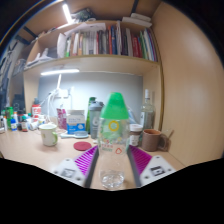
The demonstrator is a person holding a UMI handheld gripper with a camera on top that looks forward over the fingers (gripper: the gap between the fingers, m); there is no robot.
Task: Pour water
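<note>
A clear plastic bottle [114, 128] with a green cap and a white label stands upright between my fingers. My gripper [113, 160] is shut on it: the purple pads [86, 160] press on its lower body from both sides. A small clear glass [112, 180] sits on the wooden desk [40, 152], below the bottle and between the fingers. I cannot tell whether the bottle's base touches the desk.
Beyond the bottle stand a red coaster [82, 146], a white mug [48, 134], jars, a brown mug [152, 139] and a tall clear bottle [148, 108]. Small bottles crowd the far left. A bookshelf [100, 62] hangs above the desk.
</note>
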